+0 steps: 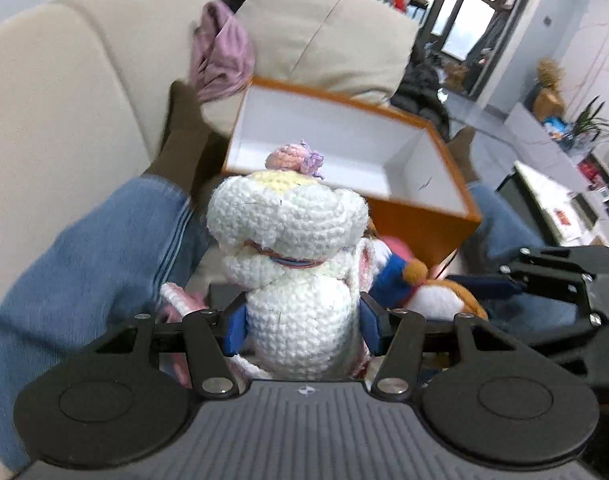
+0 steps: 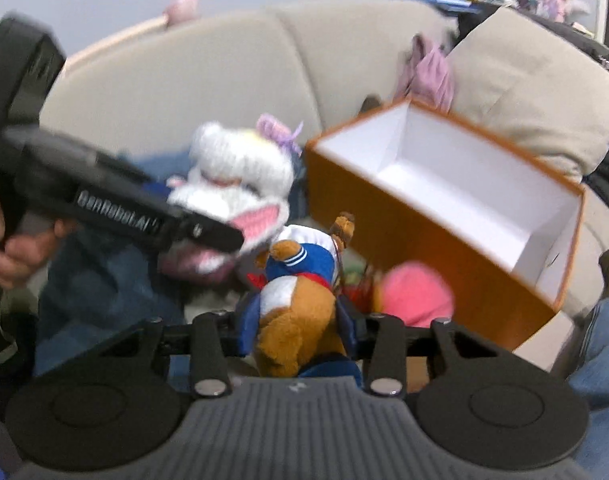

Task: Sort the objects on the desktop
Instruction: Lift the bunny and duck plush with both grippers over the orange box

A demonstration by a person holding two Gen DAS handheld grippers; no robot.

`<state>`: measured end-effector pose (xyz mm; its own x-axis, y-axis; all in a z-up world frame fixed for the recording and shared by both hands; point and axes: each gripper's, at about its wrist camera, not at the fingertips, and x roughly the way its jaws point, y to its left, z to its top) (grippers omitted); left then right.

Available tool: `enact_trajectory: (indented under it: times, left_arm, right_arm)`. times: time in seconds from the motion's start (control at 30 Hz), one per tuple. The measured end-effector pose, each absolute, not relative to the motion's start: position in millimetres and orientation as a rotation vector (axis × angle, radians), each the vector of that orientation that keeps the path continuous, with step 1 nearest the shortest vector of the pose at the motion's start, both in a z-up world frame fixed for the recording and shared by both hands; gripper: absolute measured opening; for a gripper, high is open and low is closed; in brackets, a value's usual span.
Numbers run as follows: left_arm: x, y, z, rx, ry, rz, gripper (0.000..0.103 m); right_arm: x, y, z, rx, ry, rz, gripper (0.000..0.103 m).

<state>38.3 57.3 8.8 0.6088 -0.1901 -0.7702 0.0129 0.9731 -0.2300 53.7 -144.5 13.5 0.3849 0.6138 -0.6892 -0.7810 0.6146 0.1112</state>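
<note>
My left gripper [image 1: 302, 320] is shut on a white crocheted bunny [image 1: 292, 240] with pink ears and a lilac bow, held up in front of an open orange box [image 1: 420, 220] with a white inside. The bunny also shows in the right wrist view [image 2: 240, 176], with the left gripper's body [image 2: 104, 200] across it. My right gripper [image 2: 300, 320] is shut on a brown plush bear in a blue sailor top [image 2: 300, 300], held just left of the orange box [image 2: 424, 256]. The bear [image 1: 428, 296] and the right gripper's body [image 1: 564, 280] show at the right of the left wrist view.
The box rests on a beige sofa [image 1: 64, 100] between a person's jean-clad legs [image 1: 84, 260]. A beige cushion [image 1: 324, 28] and a lilac cloth [image 1: 224, 56] lie behind it. A pink plush [image 2: 416, 296] lies beside the box. A white cabinet with clutter [image 1: 564, 184] stands at far right.
</note>
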Motion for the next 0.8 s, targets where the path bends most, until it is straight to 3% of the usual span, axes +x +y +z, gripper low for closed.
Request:
enact_trajectory:
  times: [0.4,0.8]
  left_arm:
    - [140,59,49,-0.193,0.892,-0.239,0.062]
    - [271,41,-28,-0.189,1.120,-0.221,0.062]
  right_arm:
    - [159,-144,53,-0.037,0.665,0.741,0.043]
    - [298,-129,-29,0.197,0.950,0.617,0.043]
